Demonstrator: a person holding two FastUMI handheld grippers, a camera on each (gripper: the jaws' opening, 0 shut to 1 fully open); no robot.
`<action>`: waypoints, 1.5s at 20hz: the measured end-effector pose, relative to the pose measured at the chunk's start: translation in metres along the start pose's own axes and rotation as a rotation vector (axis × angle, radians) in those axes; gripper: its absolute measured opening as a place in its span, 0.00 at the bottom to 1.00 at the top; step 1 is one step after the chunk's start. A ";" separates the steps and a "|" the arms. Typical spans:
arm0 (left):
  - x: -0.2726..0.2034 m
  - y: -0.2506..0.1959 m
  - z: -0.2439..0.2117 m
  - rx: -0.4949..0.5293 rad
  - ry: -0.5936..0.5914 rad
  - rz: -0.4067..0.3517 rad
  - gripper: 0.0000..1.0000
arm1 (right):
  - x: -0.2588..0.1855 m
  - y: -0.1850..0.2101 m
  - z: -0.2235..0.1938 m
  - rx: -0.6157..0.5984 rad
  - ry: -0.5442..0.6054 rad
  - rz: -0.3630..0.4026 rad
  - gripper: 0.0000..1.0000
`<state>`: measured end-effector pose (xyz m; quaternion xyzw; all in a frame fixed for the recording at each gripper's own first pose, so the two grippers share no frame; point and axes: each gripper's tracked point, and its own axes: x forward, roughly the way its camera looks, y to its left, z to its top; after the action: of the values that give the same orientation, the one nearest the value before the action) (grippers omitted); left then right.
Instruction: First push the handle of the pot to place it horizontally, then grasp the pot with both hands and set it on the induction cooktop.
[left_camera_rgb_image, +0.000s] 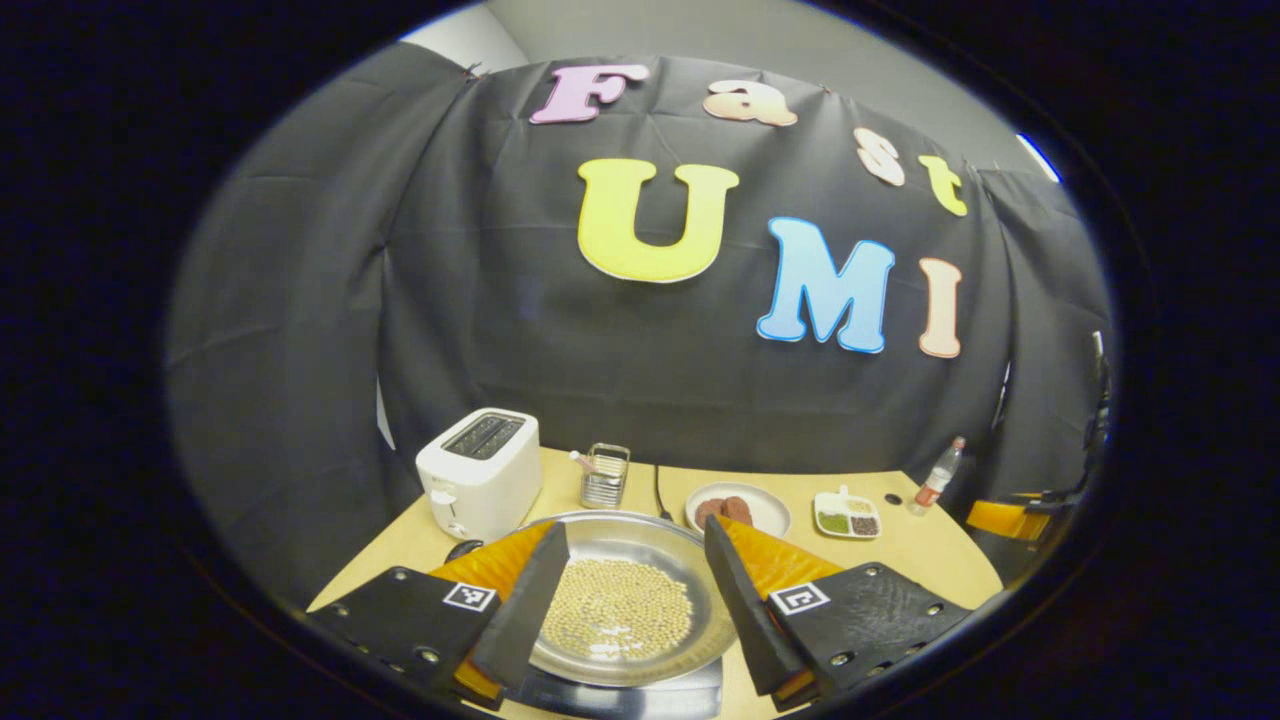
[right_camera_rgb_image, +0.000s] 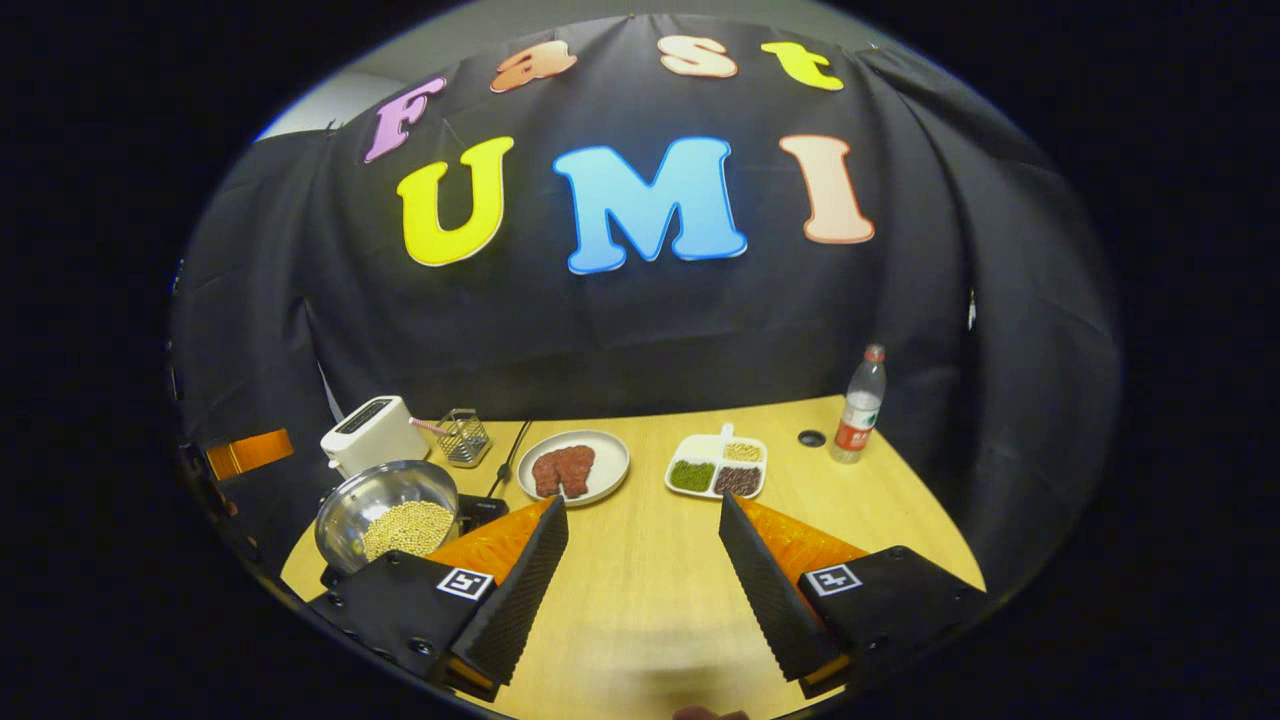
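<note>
Your left gripper (left_camera_rgb_image: 628, 610) hangs just above the round, shiny steel pot (left_camera_rgb_image: 700, 560) half filled with pale beans, its fingers spread wide and holding nothing; the pot's bowl shows between them, with one finger over its left rim and the other over its right. Your right gripper (right_camera_rgb_image: 640, 570) is also wide open and empty, poised over bare light-wood table (right_camera_rgb_image: 650, 600) well to the right of the pot (right_camera_rgb_image: 360, 500).

The pot sits at the near left of the table on a flat dark slab (left_camera_rgb_image: 640, 695), probably the induction cooktop, though too little of it shows to be certain. In the right gripper view a dark stub (right_camera_rgb_image: 480, 510) juts from the pot's right side towards the table's middle. That may be the handle, but it is too small to confirm, so you cannot settle which way its long axis runs.

That is what the next move depends on. Your left hand is the nearer one, already over the rim, while the right must travel left across the table to reach the pot's right side. Behind the pot stand a white two-slot toaster (left_camera_rgb_image: 480, 475), a small wire basket (left_camera_rgb_image: 605, 475) and a white plate of brown meat pieces (left_camera_rgb_image: 740, 510), so keep any push away from them.
</note>
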<state>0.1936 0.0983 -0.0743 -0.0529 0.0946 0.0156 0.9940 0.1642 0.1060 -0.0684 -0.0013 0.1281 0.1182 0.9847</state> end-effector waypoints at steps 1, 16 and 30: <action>-0.009 -0.018 0.010 0.023 -0.036 -0.015 0.79 | -0.011 -0.006 0.006 -0.007 -0.037 -0.011 0.97; -0.159 -0.145 0.076 -0.020 -0.373 0.093 0.79 | -0.148 -0.113 0.091 -0.021 -0.378 -0.024 0.97; -0.215 -0.187 -0.007 -0.030 -0.228 0.120 0.83 | -0.184 -0.112 0.021 -0.072 -0.297 -0.044 0.97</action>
<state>-0.0107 -0.0931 -0.0209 -0.0599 -0.0163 0.0824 0.9947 0.0232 -0.0448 -0.0050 -0.0221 -0.0233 0.0998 0.9945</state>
